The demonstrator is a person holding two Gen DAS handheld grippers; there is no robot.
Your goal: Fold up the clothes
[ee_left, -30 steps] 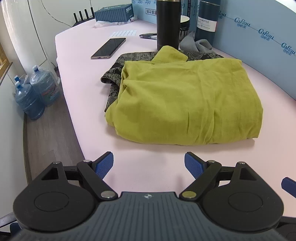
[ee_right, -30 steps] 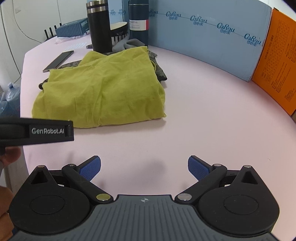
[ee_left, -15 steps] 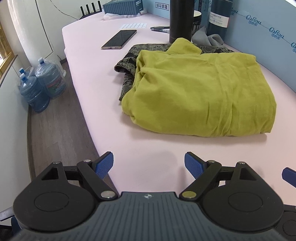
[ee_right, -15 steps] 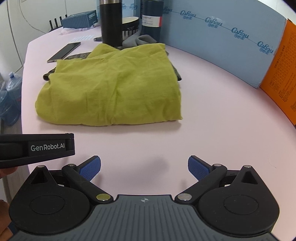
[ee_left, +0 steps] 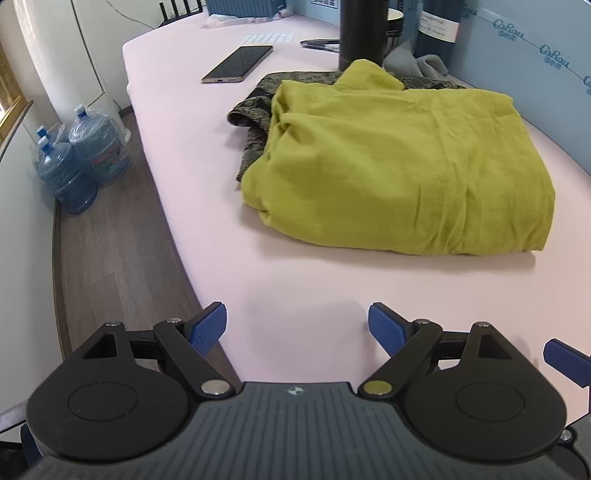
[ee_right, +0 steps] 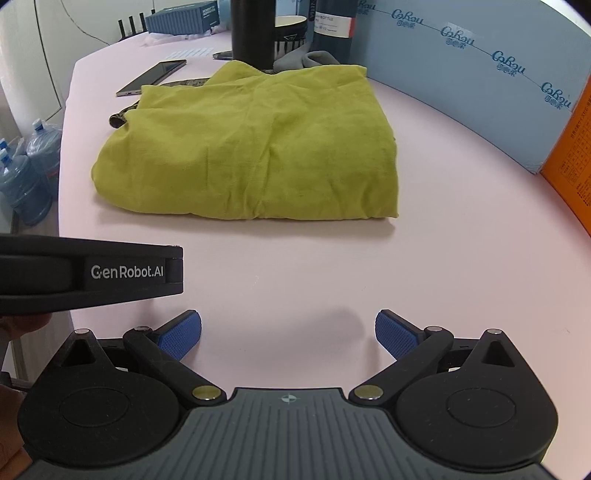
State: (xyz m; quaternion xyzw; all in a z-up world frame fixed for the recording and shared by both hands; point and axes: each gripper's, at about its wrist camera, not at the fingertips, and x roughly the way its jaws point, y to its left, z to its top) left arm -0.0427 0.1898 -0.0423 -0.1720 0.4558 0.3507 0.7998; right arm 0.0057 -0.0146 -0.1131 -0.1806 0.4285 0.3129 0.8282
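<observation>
A folded olive-green garment [ee_left: 402,162] [ee_right: 255,144] lies on the pink table [ee_left: 295,288], on top of a dark patterned garment [ee_left: 255,110] whose edge sticks out at its left. My left gripper [ee_left: 297,328] stands open over bare table near the front edge, short of the green garment. My right gripper [ee_right: 288,334] is open too, with nothing between its blue pads, and sits beside the left gripper's body [ee_right: 92,273]. A blue pad of the right gripper [ee_left: 565,360] shows at the lower right of the left wrist view.
A phone [ee_left: 238,63], a pen [ee_left: 319,43], a black flask [ee_left: 360,29], a cup and a grey cloth [ee_right: 306,59] stand behind the garments. A blue panel [ee_right: 461,74] and an orange box [ee_right: 572,147] line the right. Water bottles [ee_left: 81,155] stand on the floor at left.
Both views have drifted so the green garment sits further right and nearer the middle. The grippers stayed open, and the garments have not moved.
</observation>
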